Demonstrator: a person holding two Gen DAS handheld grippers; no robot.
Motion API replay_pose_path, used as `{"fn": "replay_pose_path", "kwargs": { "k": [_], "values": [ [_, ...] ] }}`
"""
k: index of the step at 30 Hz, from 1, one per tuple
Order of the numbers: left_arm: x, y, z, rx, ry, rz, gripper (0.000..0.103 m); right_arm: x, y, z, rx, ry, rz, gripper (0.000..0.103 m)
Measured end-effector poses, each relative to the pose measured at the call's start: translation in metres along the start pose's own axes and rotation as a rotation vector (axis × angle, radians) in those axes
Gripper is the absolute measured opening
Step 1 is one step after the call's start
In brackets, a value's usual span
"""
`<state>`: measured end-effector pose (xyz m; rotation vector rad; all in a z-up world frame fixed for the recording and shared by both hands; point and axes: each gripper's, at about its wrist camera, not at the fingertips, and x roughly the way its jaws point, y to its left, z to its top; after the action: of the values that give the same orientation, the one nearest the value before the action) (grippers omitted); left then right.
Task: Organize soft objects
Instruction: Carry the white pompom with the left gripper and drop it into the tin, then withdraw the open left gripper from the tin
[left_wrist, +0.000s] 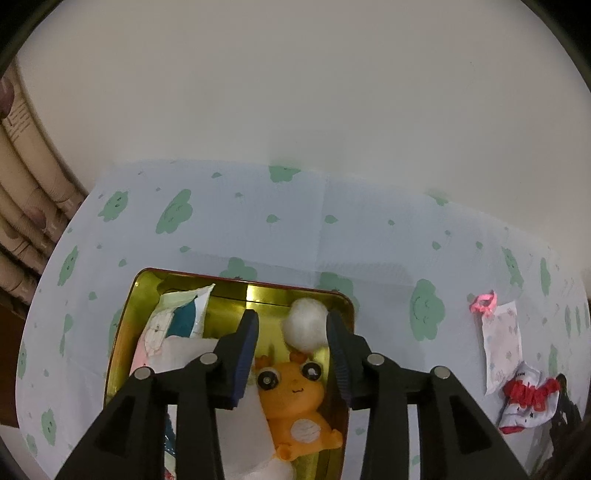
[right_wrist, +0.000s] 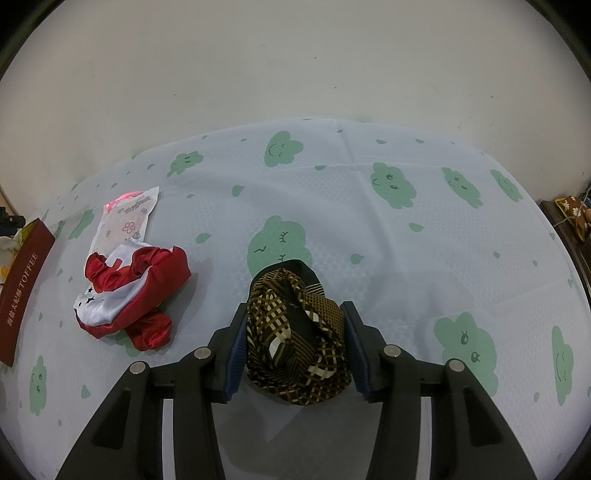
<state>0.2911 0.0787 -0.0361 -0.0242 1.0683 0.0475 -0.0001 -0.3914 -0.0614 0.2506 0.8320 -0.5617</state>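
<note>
My right gripper (right_wrist: 293, 341) has its jaws around the patterned cloth (right_wrist: 297, 339), seemingly clamped; the tin (left_wrist: 122, 332) lies left, under my left gripper's (left_wrist: 291, 354) parted jaws.

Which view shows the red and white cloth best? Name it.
The right wrist view: the red and white cloth lies whole and near on the tablecloth. The left wrist view catches it only small, at the right edge.

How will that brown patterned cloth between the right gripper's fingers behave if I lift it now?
The brown patterned cloth lies bunched in loose folds, so it probably goes floppy and drapes. It looks thin, likely light. The right gripper brackets only its middle, so the ends may unfurl and drag on the tablecloth.
</note>
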Motion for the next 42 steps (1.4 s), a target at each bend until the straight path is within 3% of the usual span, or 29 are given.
{"fn": "replay_pose_path", "kwargs": {
  "k": [2,9,19,34,42],
  "values": [
    [-0.004,0.001,-0.001,-0.001,-0.012,0.009,0.050,0.000,0.000,0.000,0.001,0.000,0.001,0.047],
    [-0.026,0.005,-0.012,0.015,-0.038,0.026,0.050,0.000,0.000,0.000,-0.001,0.000,0.000,0.047],
    [-0.062,0.020,-0.054,0.024,-0.092,0.046,0.050,0.000,0.002,0.000,-0.006,0.001,-0.007,0.046],
    [-0.102,0.049,-0.119,0.081,-0.216,0.198,0.050,-0.007,0.000,0.000,-0.005,-0.004,-0.029,0.040],
    [-0.109,0.083,-0.145,-0.016,-0.253,0.198,0.053,-0.033,0.005,0.007,-0.009,-0.035,-0.043,0.040]
  ]
}}
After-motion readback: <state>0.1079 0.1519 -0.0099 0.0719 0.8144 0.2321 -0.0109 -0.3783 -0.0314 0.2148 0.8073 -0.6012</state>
